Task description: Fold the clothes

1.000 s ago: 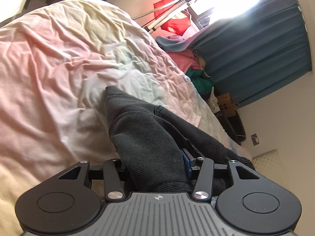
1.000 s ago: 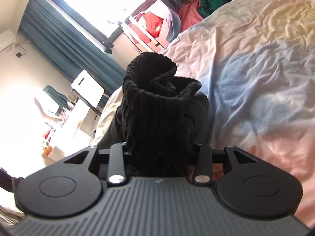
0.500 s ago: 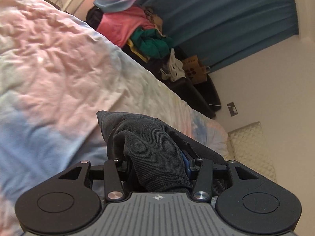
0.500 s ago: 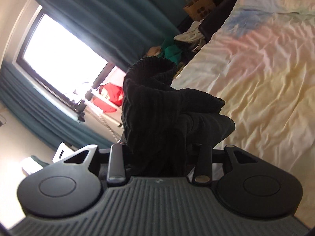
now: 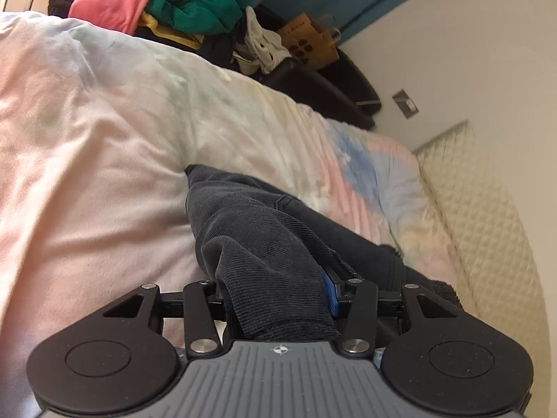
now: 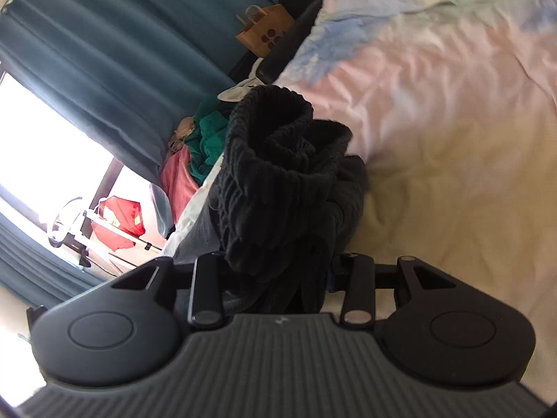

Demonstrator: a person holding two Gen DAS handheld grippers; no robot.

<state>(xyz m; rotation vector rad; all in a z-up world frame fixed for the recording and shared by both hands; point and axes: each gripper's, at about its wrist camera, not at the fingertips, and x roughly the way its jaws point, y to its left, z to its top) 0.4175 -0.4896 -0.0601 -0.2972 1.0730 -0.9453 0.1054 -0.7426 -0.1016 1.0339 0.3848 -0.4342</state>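
A black ribbed garment [image 5: 264, 237] drapes from my left gripper [image 5: 278, 299], which is shut on a bunch of its fabric; the fingers are mostly buried in cloth, only a blue pad shows. The garment trails down onto the pastel tie-dye bed cover [image 5: 104, 132]. In the right wrist view my right gripper [image 6: 278, 271] is shut on another bunched part of the same black garment [image 6: 278, 174], whose ribbed cuff stands up above the jaws. The bed cover [image 6: 435, 122] lies to the right.
A pile of pink, green and white clothes [image 5: 181, 3] lies beyond the bed's far edge, next to a brown paper bag [image 5: 313, 41]. Teal curtains [image 6: 104, 52] and a bright window [image 6: 41, 132] stand behind. A cream quilted headboard [image 5: 487, 226] is at right.
Both grippers have swung with the black garment still held; the views have turned from the window side toward the bed's far edge, headboard and clothes pile.
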